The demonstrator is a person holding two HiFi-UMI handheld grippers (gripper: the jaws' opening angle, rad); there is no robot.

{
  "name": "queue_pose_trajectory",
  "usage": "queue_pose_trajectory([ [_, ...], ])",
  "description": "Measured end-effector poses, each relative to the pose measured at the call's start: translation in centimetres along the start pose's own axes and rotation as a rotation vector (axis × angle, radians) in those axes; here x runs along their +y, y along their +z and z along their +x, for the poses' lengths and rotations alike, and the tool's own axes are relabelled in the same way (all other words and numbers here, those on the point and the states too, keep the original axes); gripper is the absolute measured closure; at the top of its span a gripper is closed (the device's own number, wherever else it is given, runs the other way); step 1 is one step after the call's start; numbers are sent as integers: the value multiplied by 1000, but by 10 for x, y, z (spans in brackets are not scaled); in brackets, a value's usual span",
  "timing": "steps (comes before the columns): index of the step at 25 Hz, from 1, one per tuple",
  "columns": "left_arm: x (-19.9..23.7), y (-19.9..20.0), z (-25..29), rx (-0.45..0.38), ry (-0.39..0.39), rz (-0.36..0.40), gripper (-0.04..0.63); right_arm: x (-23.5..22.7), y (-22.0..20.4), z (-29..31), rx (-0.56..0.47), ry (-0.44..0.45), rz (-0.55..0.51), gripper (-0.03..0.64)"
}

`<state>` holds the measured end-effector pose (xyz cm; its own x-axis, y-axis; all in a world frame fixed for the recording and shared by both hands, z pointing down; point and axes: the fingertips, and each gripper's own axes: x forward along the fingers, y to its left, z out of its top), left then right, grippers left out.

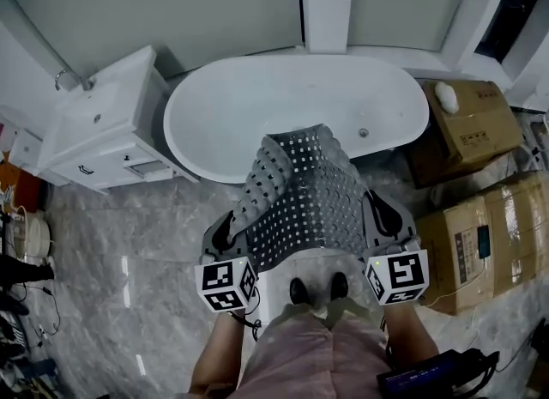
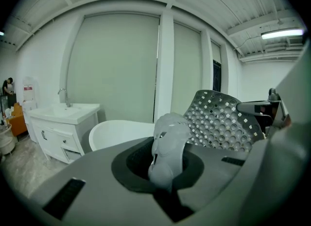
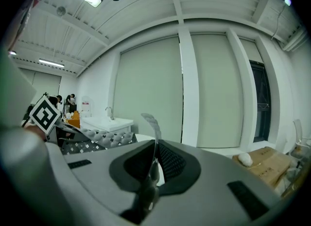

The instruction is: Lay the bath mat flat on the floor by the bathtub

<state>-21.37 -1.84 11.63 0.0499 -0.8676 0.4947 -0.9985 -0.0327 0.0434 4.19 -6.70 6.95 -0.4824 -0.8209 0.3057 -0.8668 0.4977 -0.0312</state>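
While our left gripper [image 1: 226,227] and right gripper [image 1: 383,215] pinch the bath mat [image 1: 300,196], we hold it up by the bathtub [image 1: 214,105], not yet on the floor [image 1: 129,243].

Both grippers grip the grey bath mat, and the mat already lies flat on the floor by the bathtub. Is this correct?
Not fully. The left gripper and the right gripper do grip the bath mat, but it does not lie on the floor: it is held up in the air by the bathtub, curved. The left gripper view shows this.
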Motion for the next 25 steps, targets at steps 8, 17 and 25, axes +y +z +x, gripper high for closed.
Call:
queue_pose_trajectory([
  [8,-7,-47,-5,95,-6,-11,557,-2,-43,-6,95,14,25,588],
  [17,-3,-103,1,198,-19,-27,557,6,-95,-5,202,15,44,588],
  [25,-7,-151,14,271,-31,-52,557,5,-144,-3,283,10,49,588],
])
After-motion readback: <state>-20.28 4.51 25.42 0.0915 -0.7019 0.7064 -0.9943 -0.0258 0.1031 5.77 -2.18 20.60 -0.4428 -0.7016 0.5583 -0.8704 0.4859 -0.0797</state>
